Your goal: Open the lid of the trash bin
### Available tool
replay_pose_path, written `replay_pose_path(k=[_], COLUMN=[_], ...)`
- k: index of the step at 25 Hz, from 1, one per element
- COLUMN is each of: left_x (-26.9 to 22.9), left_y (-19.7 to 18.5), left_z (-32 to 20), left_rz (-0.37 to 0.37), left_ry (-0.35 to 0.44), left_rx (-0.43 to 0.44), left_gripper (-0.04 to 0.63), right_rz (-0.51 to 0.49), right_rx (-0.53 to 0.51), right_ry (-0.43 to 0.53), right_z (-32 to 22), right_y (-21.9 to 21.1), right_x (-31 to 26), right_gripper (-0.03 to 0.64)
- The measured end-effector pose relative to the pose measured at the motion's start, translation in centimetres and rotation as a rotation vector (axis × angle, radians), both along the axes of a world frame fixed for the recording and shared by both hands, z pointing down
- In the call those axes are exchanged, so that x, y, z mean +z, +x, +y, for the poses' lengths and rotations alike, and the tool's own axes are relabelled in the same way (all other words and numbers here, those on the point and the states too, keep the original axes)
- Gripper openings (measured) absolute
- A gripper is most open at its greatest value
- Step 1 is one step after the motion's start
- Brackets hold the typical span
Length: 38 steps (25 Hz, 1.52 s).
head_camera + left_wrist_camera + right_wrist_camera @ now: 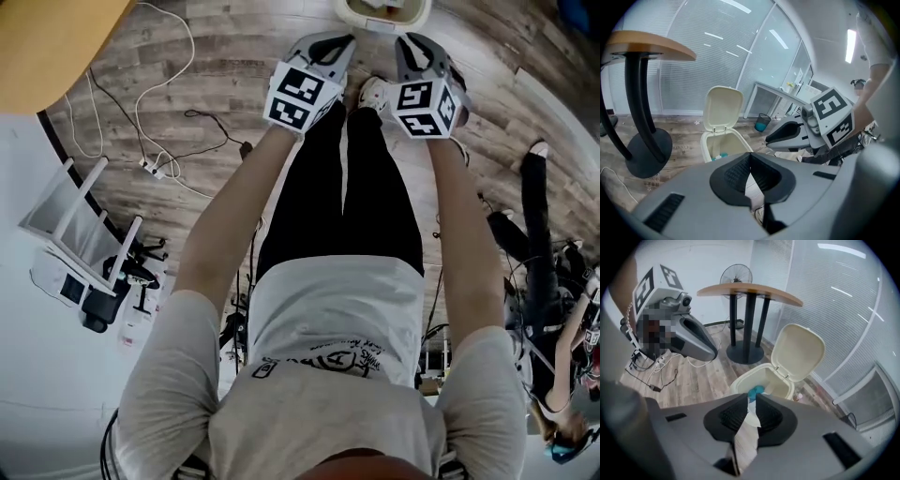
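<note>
The cream trash bin (761, 377) stands on the wood floor with its lid (798, 351) swung up and back, upright on its hinge. Something teal (756, 390) lies inside. The left gripper view shows the bin (717, 143) and its raised lid (723, 108) too. In the head view only the bin's rim (382, 13) shows, at the top edge. My left gripper (750, 157) hangs in the air short of the bin, its pads meeting at the tips with nothing between. My right gripper (752, 400) hovers above the bin with a narrow gap between its pads, holding nothing. Both grippers (328, 47) (417, 49) sit side by side.
A round wooden table on a black pedestal (749, 310) stands beside the bin, with a fan (736, 275) behind it. Cables and a power strip (155, 167) lie on the floor at left, near a white rack (80, 234). Another person's legs (532, 216) are at right. Blinds line the wall behind.
</note>
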<state>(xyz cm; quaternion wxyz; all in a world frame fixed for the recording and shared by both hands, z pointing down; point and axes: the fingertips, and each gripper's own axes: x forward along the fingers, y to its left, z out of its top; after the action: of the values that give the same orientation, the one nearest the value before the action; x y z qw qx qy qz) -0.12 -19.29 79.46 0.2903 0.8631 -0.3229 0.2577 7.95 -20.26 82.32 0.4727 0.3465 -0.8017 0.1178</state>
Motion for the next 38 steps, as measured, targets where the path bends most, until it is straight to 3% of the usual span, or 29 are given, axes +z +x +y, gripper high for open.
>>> replay_pose_path(k=[10, 18, 28, 38], left_x=[-13.8, -25.6, -38.4, -49.9], left_y=[0.3, -0.1, -0.2, -0.1], left_z=[-1.4, -0.6, 1.5, 3.4], left_rz=[0.083, 0.161, 0.235, 0.31], left_ry=[0.154, 0.242, 0.329, 0.46], left_rx=[-0.034, -0.067, -0.076, -0.055], left_gripper=[0.015, 0.017, 0.015, 0.017], right_rz=[-0.188, -0.329, -0.466, -0.532], right_rx=[0.169, 0.247, 0.285, 0.262], right_ry=[0.083, 0.15, 0.235, 0.379], right_z=[-1.0, -0.6, 0.8, 2.8], right_y=[0.6, 1.2, 1.8, 1.8], right_x=[-13.4, -25.0, -38.5, -51.1], right_gripper=[0.035, 0.02, 0.012, 0.008])
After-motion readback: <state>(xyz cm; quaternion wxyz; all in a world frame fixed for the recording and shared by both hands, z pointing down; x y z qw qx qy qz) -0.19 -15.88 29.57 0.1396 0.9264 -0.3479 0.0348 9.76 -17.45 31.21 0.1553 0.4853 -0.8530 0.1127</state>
